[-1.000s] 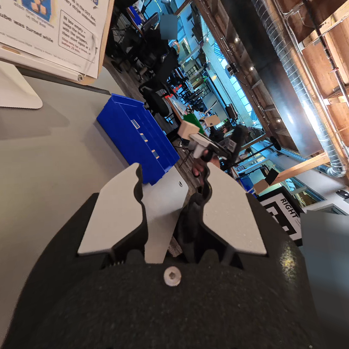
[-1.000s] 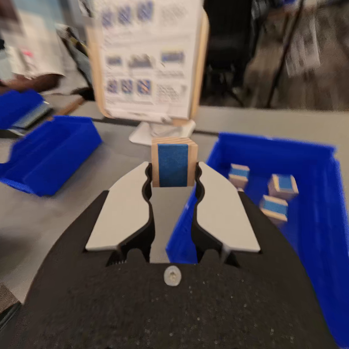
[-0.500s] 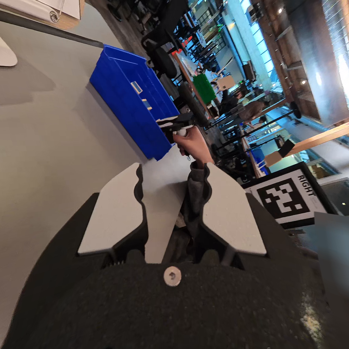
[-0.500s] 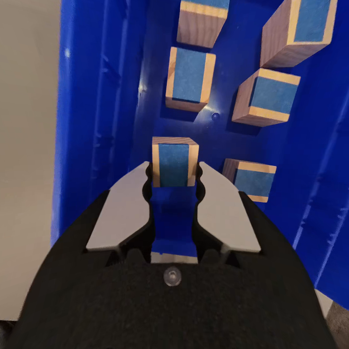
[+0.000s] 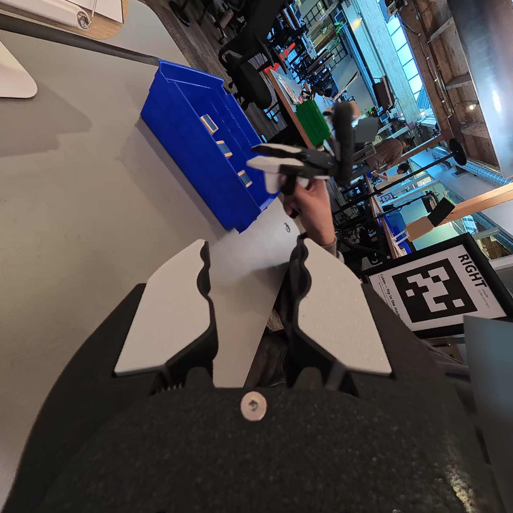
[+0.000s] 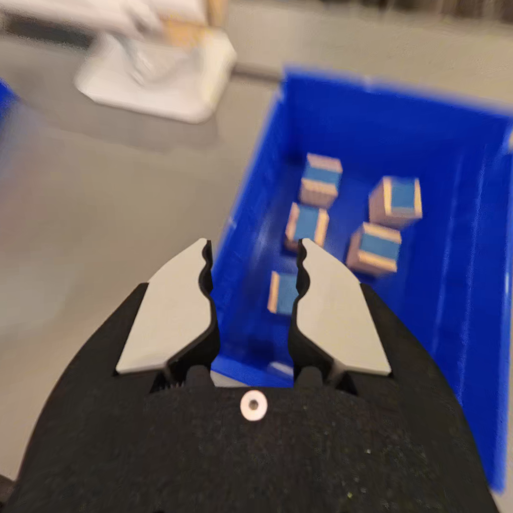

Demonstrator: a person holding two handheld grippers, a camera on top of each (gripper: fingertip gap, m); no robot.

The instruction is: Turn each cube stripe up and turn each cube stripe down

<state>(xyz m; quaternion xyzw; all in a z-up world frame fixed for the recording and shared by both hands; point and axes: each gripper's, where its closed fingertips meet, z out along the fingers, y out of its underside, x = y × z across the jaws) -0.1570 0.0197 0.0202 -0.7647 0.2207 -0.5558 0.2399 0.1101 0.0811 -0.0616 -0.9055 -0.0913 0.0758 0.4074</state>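
Note:
Several wooden cubes with a blue stripe lie stripe up in a blue bin (image 6: 458, 249); the nearest cube (image 6: 281, 293) sits just beyond my right fingers, another cube (image 6: 306, 227) lies behind it. My right gripper (image 6: 254, 244) is open and empty, above the bin's near left corner; this view is blurred. My left gripper (image 5: 252, 244) is open and empty over the grey table, apart from the bin (image 5: 194, 144). In the left wrist view the right gripper (image 5: 251, 156) hovers over the bin's near end, held by a hand (image 5: 308, 205).
A white stand base (image 6: 155, 83) with an instruction board stands on the table behind the bin. A framed sign with a black-and-white marker (image 5: 433, 288) is at the right of the left wrist view. Office chairs and desks lie beyond the table edge.
My right gripper has let go of the cube it held, leaving it stripe up in the bin, and has opened and pulled up and back. My left gripper has stayed open and shifted only slightly.

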